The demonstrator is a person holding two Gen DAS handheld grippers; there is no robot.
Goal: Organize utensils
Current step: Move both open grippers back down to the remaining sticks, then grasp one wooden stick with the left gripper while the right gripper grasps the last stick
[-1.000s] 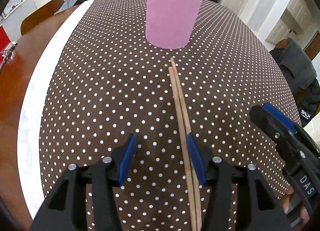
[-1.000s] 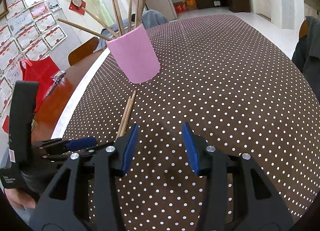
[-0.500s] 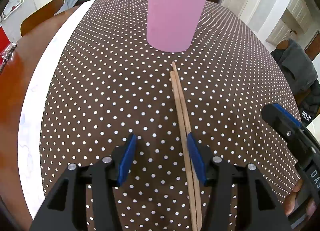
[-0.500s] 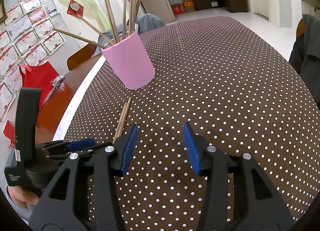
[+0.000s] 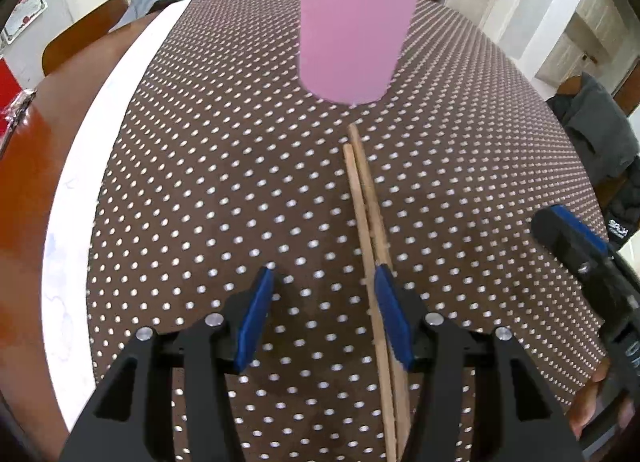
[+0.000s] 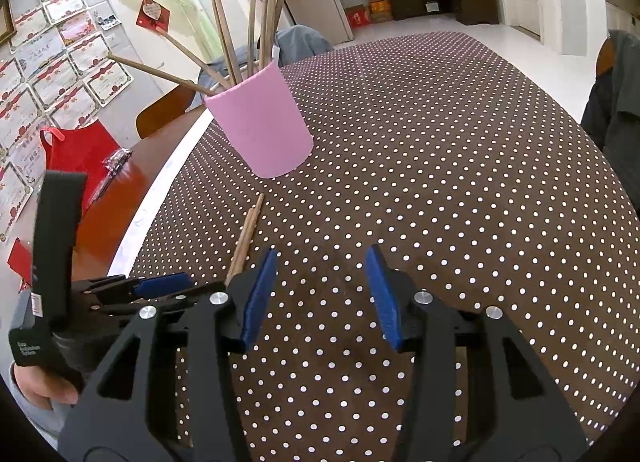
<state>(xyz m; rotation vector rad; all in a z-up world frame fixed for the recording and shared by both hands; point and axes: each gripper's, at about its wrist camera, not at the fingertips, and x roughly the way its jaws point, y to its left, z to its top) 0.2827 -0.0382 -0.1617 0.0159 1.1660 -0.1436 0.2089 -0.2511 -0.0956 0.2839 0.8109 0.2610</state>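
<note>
Left gripper (image 5: 322, 302), fingers apart and empty, hovers beside 2 wooden chopsticks (image 5: 366, 198) on the polka-dot bench (image 5: 240, 190); right gripper (image 6: 320, 286) also gapes. Next, probably: straddle, pinch, lift into tall pink cup (image 5: 356, 30).

From my right gripper (image 6: 320, 294) I see its blue pads apart over bare dotted tablecloth (image 6: 460, 166), nothing between them. Ahead stands the pink cup (image 6: 262, 126) (bristling with chopsticks), two loose chopsticks (image 6: 246, 236) lying near it, beside the left gripper (image 6: 160, 287).
</note>
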